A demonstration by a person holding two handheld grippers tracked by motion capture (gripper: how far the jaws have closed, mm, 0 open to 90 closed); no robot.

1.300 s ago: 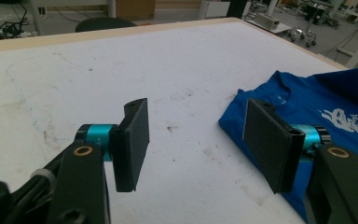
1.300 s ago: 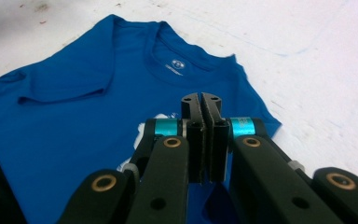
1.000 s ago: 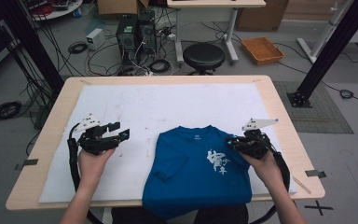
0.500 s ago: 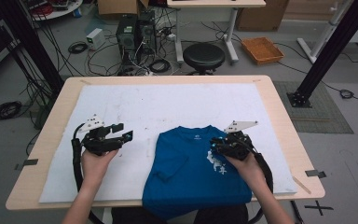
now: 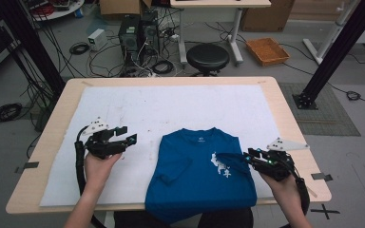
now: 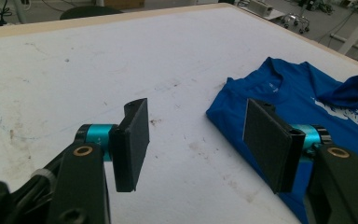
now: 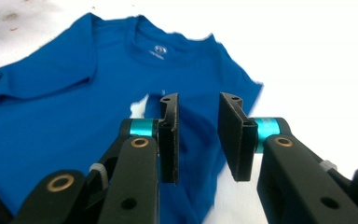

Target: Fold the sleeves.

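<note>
A: Here, nearest the front edge of the desk (image 5: 171, 206), which claw stands closer to the blue T-shirt (image 5: 202, 175)?

B: The right gripper (image 5: 248, 156). It sits at the shirt's right side, just off the folded-in right sleeve (image 5: 233, 157), with its tips over the cloth beside the white print (image 5: 221, 167). Its jaws have just been opening; in the right gripper view the pads (image 7: 168, 135) stand a little apart with nothing between them, the shirt (image 7: 74, 93) lying beyond.

A: And the left gripper (image 5: 126, 139)?

B: It hovers over the white mat (image 5: 171, 104), left of the shirt and clear of it. Its jaws gape wide and empty; in the left gripper view the shirt (image 6: 307, 98) lies off to the right of the pads (image 6: 133, 140).

A: How does the shirt lie?

B: Long axis front to back: hem hanging over the front edge, collar (image 5: 200, 135) pointing to the far edge. The left sleeve (image 5: 173, 171) is still spread, so a matching fold would fall to the left gripper, which must travel rightward to reach it.

A: What is hard to make out?

B: The hem is cut off below the desk edge, and the right gripper view is blurred, so whether its tips touch cloth cannot be told.
</note>
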